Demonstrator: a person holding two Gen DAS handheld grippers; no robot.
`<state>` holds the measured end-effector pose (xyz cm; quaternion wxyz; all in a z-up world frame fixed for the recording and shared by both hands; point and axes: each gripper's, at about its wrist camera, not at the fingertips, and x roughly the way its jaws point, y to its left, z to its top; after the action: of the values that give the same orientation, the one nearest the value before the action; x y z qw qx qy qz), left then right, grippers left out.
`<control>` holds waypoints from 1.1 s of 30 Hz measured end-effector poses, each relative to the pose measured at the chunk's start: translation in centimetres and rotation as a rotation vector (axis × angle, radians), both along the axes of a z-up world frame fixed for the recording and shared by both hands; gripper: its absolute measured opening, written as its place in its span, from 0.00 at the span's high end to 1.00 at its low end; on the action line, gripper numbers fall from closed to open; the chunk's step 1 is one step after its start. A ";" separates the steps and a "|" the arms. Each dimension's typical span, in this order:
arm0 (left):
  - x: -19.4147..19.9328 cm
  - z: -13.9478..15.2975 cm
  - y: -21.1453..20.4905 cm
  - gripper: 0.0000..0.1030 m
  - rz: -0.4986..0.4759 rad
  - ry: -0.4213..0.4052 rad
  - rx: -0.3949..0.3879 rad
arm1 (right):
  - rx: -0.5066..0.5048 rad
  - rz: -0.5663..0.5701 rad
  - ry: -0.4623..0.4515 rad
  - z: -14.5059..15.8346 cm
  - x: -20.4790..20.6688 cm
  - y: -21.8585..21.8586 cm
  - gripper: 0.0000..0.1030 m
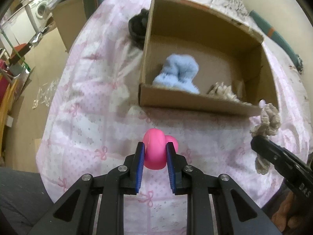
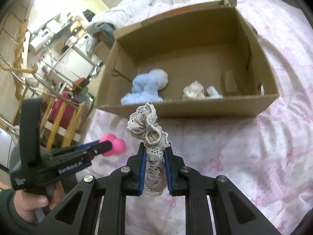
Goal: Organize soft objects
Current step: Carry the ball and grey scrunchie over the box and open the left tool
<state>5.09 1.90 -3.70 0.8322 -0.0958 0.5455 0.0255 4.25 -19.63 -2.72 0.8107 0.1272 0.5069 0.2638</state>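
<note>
My left gripper [image 1: 155,148] is shut on a pink squishy toy [image 1: 154,151], held above the pink bedspread [image 1: 88,101]. The same left gripper [image 2: 106,145] and pink toy [image 2: 117,145] show at the left of the right wrist view. My right gripper [image 2: 155,151] is shut on a beige lace-trimmed scrunchie [image 2: 150,135], lifted off the bed. In the left wrist view that scrunchie [image 1: 268,123] hangs at the right. Ahead lies an open cardboard box [image 1: 195,103], whose front wall [image 2: 195,109] faces me. Inside it are a fluffy blue item [image 1: 176,72] and a cream fabric piece [image 2: 193,91].
A dark object [image 1: 137,27] lies on the bed beside the box's left wall. Left of the bed are wooden racks [image 2: 58,117], a washing machine [image 1: 40,9] and clutter. A hand [image 2: 29,203] holds the left gripper's handle. The bedspread [image 2: 254,156] spreads right of the box.
</note>
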 end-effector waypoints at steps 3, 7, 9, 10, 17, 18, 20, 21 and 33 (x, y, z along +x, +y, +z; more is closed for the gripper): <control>-0.2 1.2 -0.5 0.81 -0.021 -0.055 0.001 | 0.018 -0.020 -0.005 0.4 0.3 0.0 0.81; -0.2 1.3 -1.3 0.81 -0.045 -0.057 0.014 | 0.033 -0.050 0.017 -0.1 0.8 -0.2 0.81; -0.2 1.6 -1.4 0.81 -0.042 -0.063 0.010 | 0.022 -0.047 0.032 -0.4 0.9 0.0 0.81; -0.3 2.1 -1.4 0.81 -0.041 -0.077 0.003 | 0.027 -0.046 0.036 -0.4 0.7 -0.2 0.81; 0.5 6.8 -1.6 0.81 -0.060 -0.193 0.002 | 0.056 -0.055 -0.027 3.1 0.6 -1.4 0.81; 1.1 7.3 -1.7 0.81 -0.060 -0.203 0.002 | 0.068 -0.069 -0.031 3.6 0.9 -1.9 0.81; 2.5 8.3 -1.9 0.81 -0.059 -0.221 0.007 | 0.078 -0.092 -0.055 4.7 1.9 -2.8 0.81; 3.4 8.8 -2.1 0.81 -0.060 -0.230 0.013 | 0.074 -0.094 -0.066 5.1 2.4 -3.0 0.81; 10.0 9.0 -4.9 0.81 -0.108 -0.214 0.089 | 0.051 -0.163 -0.074 4.1 7.8 -4.7 0.81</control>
<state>15.09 -3.02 5.29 0.8893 -0.0312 0.4563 -0.0055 12.06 -24.31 1.36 0.8442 0.1787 0.4577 0.2145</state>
